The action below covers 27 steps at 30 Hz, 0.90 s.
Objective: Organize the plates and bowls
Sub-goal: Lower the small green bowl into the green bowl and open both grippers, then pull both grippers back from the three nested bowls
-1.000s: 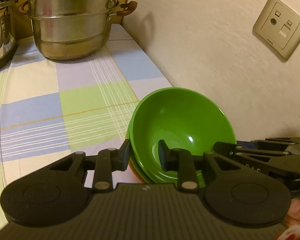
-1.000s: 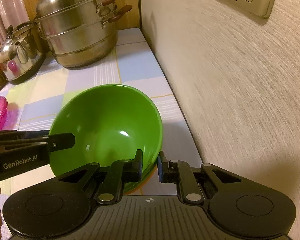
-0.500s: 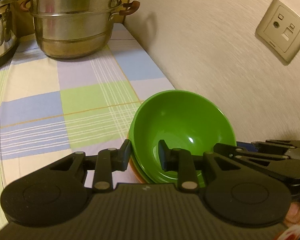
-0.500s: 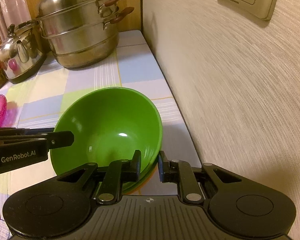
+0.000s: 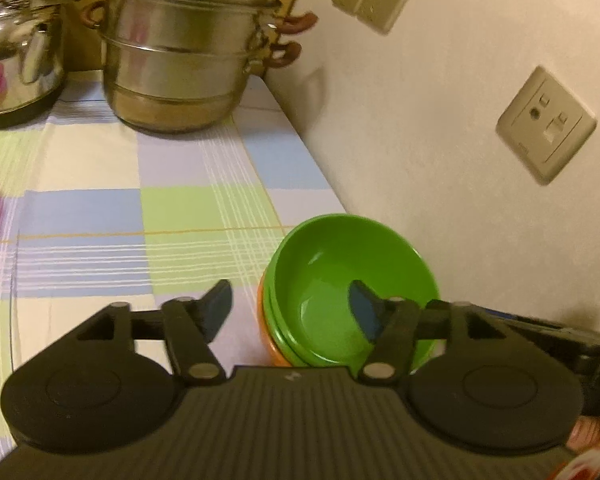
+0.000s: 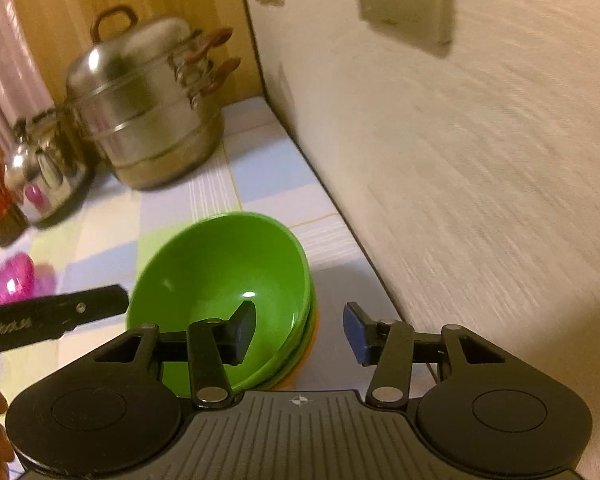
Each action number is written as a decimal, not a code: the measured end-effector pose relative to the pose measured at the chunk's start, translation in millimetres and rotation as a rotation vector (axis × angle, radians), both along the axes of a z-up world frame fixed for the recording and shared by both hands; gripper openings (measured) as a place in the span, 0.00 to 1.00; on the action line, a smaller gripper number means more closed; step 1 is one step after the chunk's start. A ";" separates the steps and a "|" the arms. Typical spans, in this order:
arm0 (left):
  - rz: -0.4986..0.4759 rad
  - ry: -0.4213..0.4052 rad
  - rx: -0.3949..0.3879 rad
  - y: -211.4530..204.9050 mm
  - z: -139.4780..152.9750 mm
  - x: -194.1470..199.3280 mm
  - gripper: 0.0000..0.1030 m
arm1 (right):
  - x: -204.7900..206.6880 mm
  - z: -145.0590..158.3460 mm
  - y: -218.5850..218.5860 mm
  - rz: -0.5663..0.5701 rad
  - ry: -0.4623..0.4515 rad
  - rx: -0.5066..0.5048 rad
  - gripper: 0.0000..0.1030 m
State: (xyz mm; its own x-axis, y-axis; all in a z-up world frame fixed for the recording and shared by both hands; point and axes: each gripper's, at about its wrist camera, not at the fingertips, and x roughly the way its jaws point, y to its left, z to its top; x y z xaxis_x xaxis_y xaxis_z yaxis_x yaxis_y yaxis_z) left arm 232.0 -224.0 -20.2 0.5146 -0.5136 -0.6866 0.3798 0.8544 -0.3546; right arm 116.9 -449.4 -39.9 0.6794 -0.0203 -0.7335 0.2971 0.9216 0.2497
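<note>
The left gripper (image 5: 290, 308) is matte black plastic with ribbed housing and blue-faced pads; its jaws are opening, spread wide on either side of the near-left rim of the green bowl (image 5: 350, 284) without pressing it. One finger stands outside the bowl over the cloth, the other hangs above the bowl's inside. The right gripper (image 6: 300, 330) is built the same way, and its jaws are opening too: the left finger hangs over the bowl's hollow, the right one outside it above the cloth, and the rim passes between them untouched.

The green bowl is smooth, glossy plastic, round and deep, with a small highlight on its inner wall and nothing inside. It sits nested in a second green bowl (image 5: 278, 332), of which only the rim shows, and that one sits in an orange bowl (image 5: 268, 344) at the bottom of the stack. The stack rests on the checked tablecloth (image 5: 172, 204), close beside the textured pale wall (image 5: 440, 140).

The cloth is flat, in pastel blue, green, cream and lilac squares with thin white lines. At the far end stands a tiered stainless steel steamer pot (image 5: 184, 56) with a domed lid and brown handles, and beside it a shiny metal kettle (image 5: 18, 64). A pink translucent dish (image 6: 10, 280) lies at the left of the table. Beige socket plates (image 5: 546, 124) are set in the wall.
</note>
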 end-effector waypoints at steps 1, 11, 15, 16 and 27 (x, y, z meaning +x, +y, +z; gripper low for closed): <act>0.010 -0.001 -0.008 4.4 0.8 -3.3 0.68 | -4.6 2.7 -1.3 -0.013 -0.005 0.012 0.48; 0.114 -0.028 0.072 35.5 -6.4 -47.2 0.71 | -45.4 10.6 7.0 -0.085 -0.005 0.061 0.49; 0.137 -0.048 0.102 43.5 -9.8 -65.4 0.71 | -58.1 10.3 10.8 -0.099 -0.011 0.077 0.49; 0.147 -0.055 0.103 46.3 -9.7 -69.6 0.71 | -61.4 10.2 12.6 -0.098 -0.013 0.077 0.49; 0.171 -0.076 0.104 62.4 -8.4 -102.2 0.71 | -88.2 6.0 41.1 -0.057 -0.008 0.060 0.49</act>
